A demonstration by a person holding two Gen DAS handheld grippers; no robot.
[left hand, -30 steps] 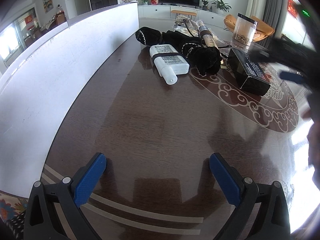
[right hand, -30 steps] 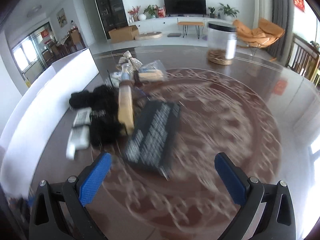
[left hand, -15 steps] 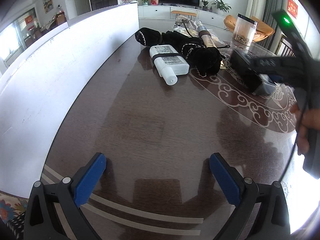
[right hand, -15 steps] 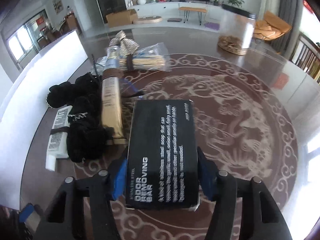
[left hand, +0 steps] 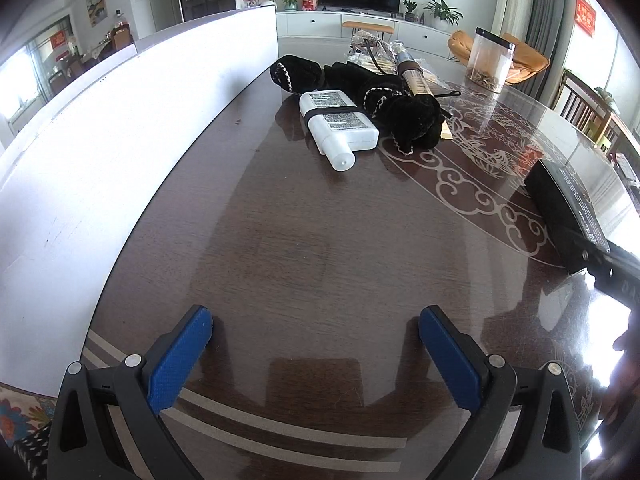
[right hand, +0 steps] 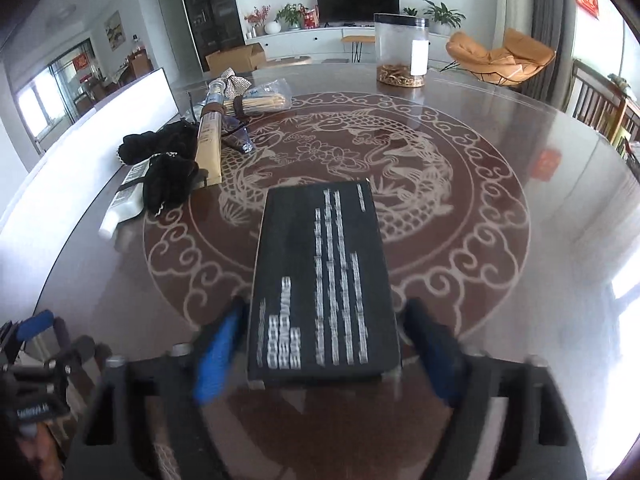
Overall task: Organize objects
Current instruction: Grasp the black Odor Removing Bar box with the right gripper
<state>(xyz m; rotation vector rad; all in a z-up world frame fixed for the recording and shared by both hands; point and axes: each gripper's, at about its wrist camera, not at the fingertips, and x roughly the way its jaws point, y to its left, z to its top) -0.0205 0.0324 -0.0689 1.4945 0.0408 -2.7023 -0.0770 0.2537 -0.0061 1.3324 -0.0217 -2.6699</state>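
Note:
A black box with white lettering (right hand: 324,280) lies between the blue fingers of my right gripper (right hand: 326,344); the fingers stand slightly apart from its sides, motion-blurred, so the grip is unclear. The box also shows at the right edge of the left wrist view (left hand: 568,216), low over the table. My left gripper (left hand: 316,356) is open and empty above the dark wooden table (left hand: 304,240). A white bottle (left hand: 338,128), black gloves (left hand: 400,108) and a brown tube (left hand: 414,74) lie in a pile at the far side.
A white panel (left hand: 120,120) stands along the table's left edge. A clear jar (right hand: 400,50) stands at the back. A bag of sticks (right hand: 260,98) lies behind the pile. The table carries a round dragon inlay (right hand: 340,160).
My right gripper closed around the black box and carried it back toward the table's near right side. Its fingers now look a little wider than half a second ago. My left gripper has not moved.

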